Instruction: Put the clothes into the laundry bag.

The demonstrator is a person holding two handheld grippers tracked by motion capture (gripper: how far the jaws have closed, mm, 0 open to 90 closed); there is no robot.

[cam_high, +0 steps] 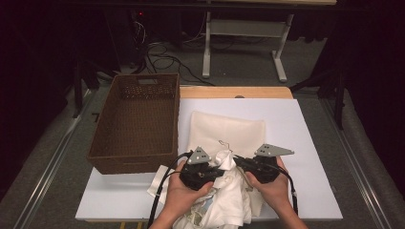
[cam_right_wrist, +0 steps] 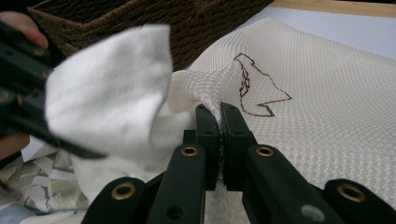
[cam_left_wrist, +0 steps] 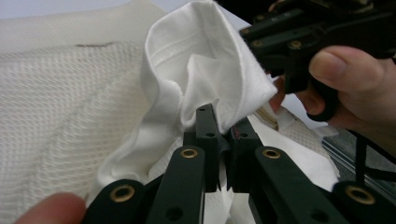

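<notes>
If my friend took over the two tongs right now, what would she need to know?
Left tongs: shut on a fold of the smooth white cloth.
Right tongs: shut on a pinch of the cream waffle-weave cloth, near its dark stitched mark.
Both tongs sit close together at the near edge of the white board, above a heap of cloths.
The cream cloth lies partly spread out on the board.
The brown basket stands to the left with nothing in it.
Done: both grips are on. Left, probably: lift, sort or fold the cloths, perhaps into the basket.
</notes>
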